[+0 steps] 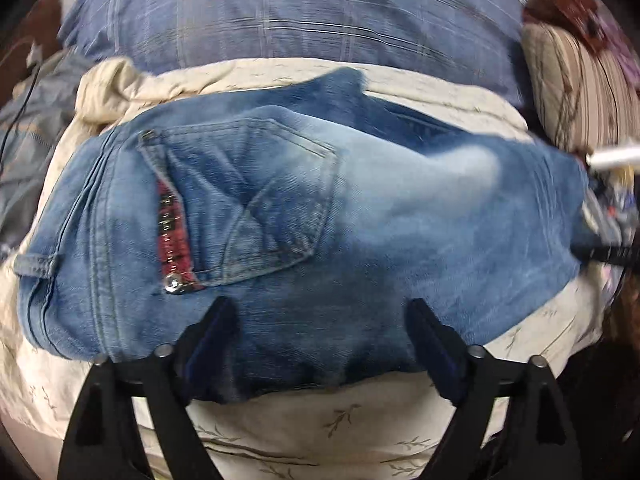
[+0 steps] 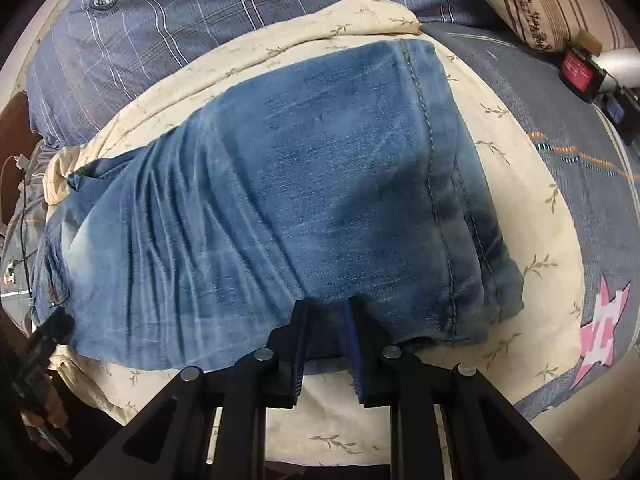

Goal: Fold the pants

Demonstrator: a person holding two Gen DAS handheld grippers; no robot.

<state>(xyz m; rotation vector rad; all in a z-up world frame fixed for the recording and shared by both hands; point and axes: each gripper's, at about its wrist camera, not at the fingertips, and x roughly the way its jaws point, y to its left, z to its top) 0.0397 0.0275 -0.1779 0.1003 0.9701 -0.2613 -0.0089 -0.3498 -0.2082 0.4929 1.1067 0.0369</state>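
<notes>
Faded blue jeans (image 1: 280, 208) lie folded across a cream leaf-print blanket (image 1: 312, 432). A back pocket (image 1: 264, 196) and a red plaid lining strip face up in the left wrist view. My left gripper (image 1: 320, 312) stands wide open over the near edge of the denim, its pads pressing nothing. In the right wrist view the jeans (image 2: 300, 184) show a leg seam on the right. My right gripper (image 2: 326, 312) has its jaws narrow, pinching the folded near edge of the jeans. At the lower left of that view a hand (image 2: 40, 412) holds the other gripper.
A blue plaid duvet (image 2: 168, 28) lies behind the blanket. A striped pillow (image 1: 580, 92) sits at the back right. Thin cables (image 2: 24, 208) trail at the left edge. A small red box (image 2: 576, 72) and a white tube lie at the far right.
</notes>
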